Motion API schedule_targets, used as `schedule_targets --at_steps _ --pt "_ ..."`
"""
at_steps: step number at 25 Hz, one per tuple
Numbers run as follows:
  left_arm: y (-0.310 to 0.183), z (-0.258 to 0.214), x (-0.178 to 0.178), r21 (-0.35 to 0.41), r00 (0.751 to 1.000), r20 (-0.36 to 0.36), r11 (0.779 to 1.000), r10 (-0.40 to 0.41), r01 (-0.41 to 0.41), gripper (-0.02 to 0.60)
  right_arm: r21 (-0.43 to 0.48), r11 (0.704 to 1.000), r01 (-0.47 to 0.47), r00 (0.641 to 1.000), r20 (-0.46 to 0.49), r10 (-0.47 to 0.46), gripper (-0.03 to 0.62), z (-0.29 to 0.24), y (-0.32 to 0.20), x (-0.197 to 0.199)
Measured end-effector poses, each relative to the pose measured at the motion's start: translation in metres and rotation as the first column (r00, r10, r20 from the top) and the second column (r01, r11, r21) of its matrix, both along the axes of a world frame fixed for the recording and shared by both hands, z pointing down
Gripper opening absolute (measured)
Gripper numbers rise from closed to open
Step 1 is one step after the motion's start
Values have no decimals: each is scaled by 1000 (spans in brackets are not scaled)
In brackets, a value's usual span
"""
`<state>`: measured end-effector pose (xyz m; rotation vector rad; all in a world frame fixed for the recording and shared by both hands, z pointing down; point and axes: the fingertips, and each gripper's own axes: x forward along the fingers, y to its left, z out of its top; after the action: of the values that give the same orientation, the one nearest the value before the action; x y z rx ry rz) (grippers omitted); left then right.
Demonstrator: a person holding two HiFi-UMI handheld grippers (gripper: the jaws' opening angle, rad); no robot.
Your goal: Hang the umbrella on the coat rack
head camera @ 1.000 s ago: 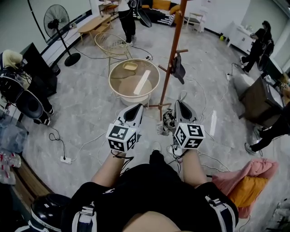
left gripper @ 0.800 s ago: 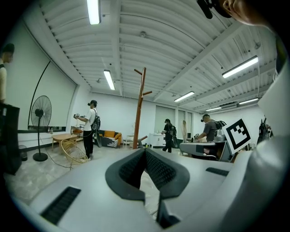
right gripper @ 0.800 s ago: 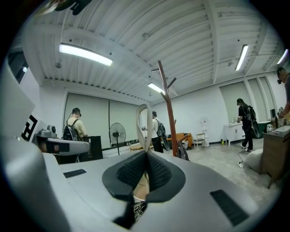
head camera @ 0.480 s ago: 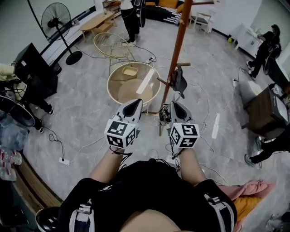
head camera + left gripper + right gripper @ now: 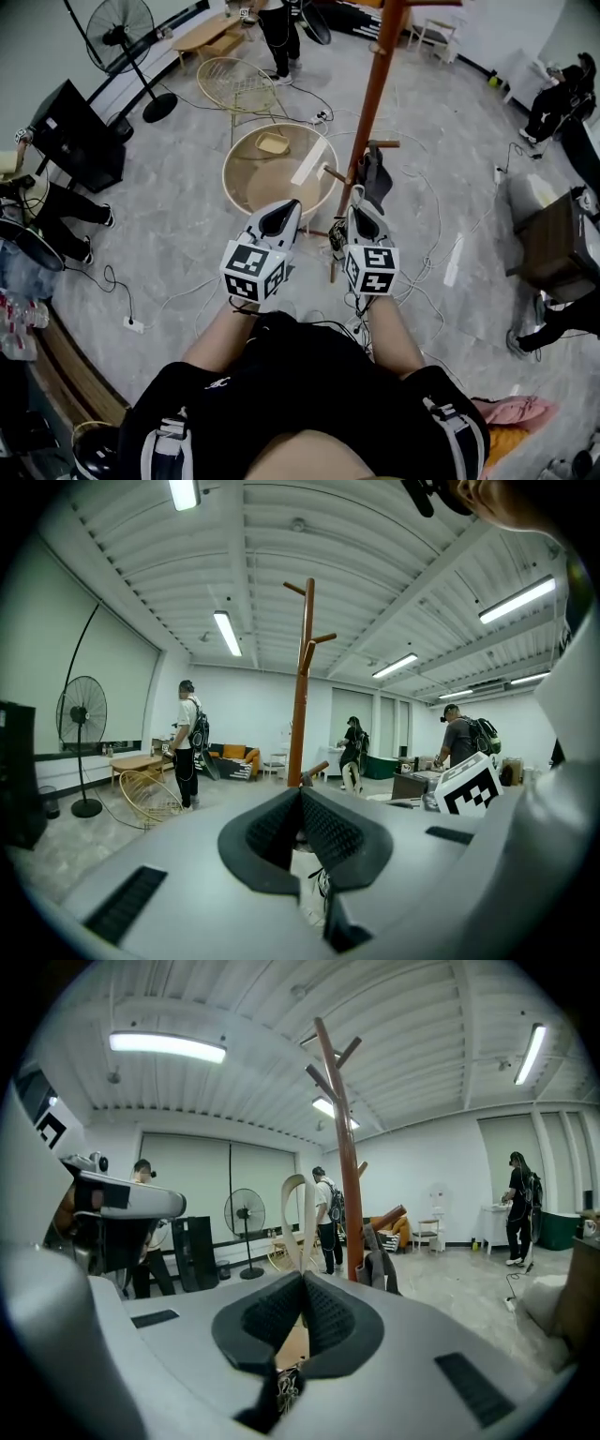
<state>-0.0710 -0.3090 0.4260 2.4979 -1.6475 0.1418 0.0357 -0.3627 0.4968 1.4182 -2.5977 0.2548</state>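
Observation:
A brown wooden coat rack (image 5: 376, 84) stands on the grey floor just ahead of me. A dark folded umbrella (image 5: 374, 176) hangs from one of its low pegs, right of the pole. My left gripper (image 5: 290, 205) is shut and holds nothing, its tips left of the pole's foot. My right gripper (image 5: 357, 191) is also shut and empty, just below the umbrella. In the left gripper view the rack (image 5: 302, 686) rises behind the closed tips (image 5: 300, 790). In the right gripper view the pole (image 5: 343, 1147) and the hanging umbrella (image 5: 382, 1269) sit just right of the closed tips (image 5: 303, 1277).
A round wooden tub (image 5: 240, 171) sits left of the rack, with a wire chair (image 5: 234, 80) and a standing fan (image 5: 129, 26) beyond it. Cables trail across the floor (image 5: 187, 234). A black cabinet (image 5: 80, 136) is at left, a brown box (image 5: 553, 239) at right. People stand around the room.
I have come closer to the coat rack, so both grippers now sit nearer its pole and the hanging umbrella. Both grippers stayed shut.

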Motion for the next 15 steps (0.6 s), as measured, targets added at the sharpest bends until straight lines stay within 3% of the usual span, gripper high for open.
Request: schedule_targets --at_steps 15 --pt "-57 2 -25 4 1000 -1 1000 -7 7 17 -115 989 -93 974 -215 67 17 80 -75 -10"
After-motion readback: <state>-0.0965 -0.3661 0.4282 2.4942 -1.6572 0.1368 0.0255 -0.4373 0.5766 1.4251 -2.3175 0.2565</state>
